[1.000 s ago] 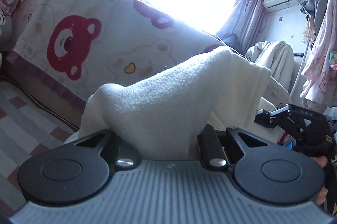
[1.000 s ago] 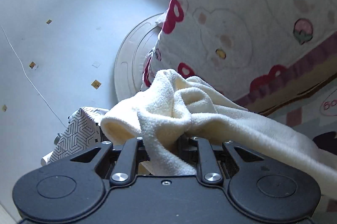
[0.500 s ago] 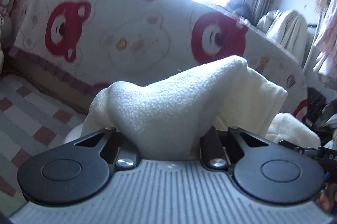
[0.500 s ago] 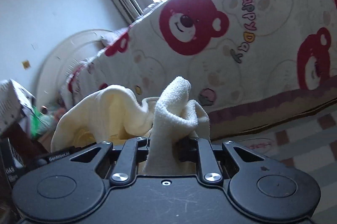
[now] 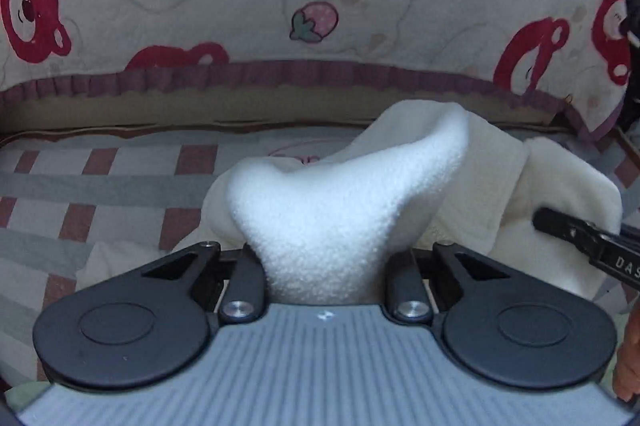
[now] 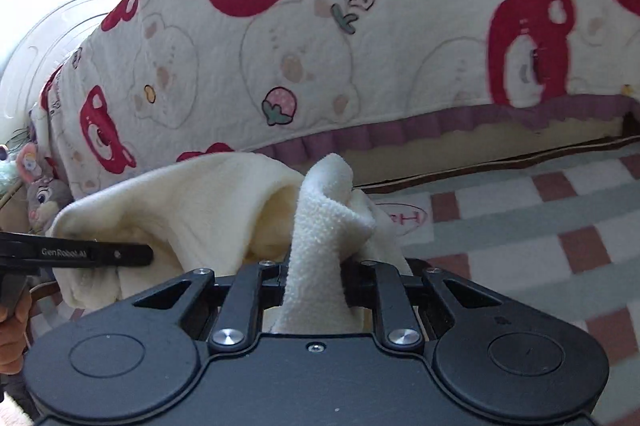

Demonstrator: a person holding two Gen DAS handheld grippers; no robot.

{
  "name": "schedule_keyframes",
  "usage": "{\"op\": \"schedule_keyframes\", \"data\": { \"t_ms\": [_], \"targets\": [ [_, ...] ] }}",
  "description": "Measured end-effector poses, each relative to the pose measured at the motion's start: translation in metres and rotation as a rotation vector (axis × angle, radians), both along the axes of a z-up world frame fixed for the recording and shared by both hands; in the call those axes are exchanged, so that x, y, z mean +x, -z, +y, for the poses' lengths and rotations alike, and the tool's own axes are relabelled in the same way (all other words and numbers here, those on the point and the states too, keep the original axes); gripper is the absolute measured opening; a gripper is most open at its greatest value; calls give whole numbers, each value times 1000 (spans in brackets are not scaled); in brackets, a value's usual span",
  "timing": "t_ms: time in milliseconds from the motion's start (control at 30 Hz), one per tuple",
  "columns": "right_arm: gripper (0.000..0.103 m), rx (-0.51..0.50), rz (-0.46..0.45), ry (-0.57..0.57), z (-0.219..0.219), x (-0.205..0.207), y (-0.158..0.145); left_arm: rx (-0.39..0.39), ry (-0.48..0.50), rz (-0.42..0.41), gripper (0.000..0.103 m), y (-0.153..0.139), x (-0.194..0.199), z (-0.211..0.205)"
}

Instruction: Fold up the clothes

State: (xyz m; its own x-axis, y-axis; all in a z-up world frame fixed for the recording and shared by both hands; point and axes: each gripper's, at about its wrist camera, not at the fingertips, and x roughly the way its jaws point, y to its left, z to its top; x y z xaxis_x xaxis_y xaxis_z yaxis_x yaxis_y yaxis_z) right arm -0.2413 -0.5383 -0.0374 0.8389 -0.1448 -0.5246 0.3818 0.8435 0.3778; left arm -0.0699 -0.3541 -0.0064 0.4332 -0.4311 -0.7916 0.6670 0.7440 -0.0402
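the left gripper [image 5: 324, 266] is clamped on a bunched fold of the cream-white fleecy garment [image 5: 352, 201], its jaws nearly closed around the cloth. the right gripper [image 6: 314, 278] pinches another fold of that garment [image 6: 320, 226] the same way. the garment hangs between them above the red, white and grey checked mat [image 5: 100, 185], in front of the bear-print bedspread [image 6: 360, 45].
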Motion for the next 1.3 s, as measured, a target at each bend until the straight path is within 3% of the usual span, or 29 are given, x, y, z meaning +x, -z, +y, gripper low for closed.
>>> {"op": "schedule_keyframes", "data": {
  "t_ms": [133,333,467,600,667,733,933,1067,1100,1233,1300],
  "targets": [
    [21,70,8,-61,-15,37,-1,32,-40,62,18,10,16,-22],
    [21,141,-31,-10,-21,30,22,24,-48,-11,18,19,21,-13],
    [21,150,-29,17,-15,17,32,55,32,-86,24,21,7,-3],
    [20,45,-19,13,2,12,5,92,76,-99,25,5,-9,-5],
    [20,23,-19,14,9,11,-13,32,35,-58,25,-9,-14,1],
    [20,-8,-18,19,16,10,-34,31,35,-22,26,-23,-18,10],
    [18,-143,-36,17,35,4,-94,150,81,33,31,-71,-42,51],
    [18,-253,-21,-17,42,12,-122,218,159,-99,39,-97,-73,88],
    [18,-262,-13,-29,43,17,-126,204,157,-115,44,-99,-76,100],
    [18,-306,19,-94,54,40,-137,127,102,-133,46,-93,-77,147],
    [18,-354,44,-127,64,55,-138,61,139,-173,47,-77,-73,166]
  ]
}}
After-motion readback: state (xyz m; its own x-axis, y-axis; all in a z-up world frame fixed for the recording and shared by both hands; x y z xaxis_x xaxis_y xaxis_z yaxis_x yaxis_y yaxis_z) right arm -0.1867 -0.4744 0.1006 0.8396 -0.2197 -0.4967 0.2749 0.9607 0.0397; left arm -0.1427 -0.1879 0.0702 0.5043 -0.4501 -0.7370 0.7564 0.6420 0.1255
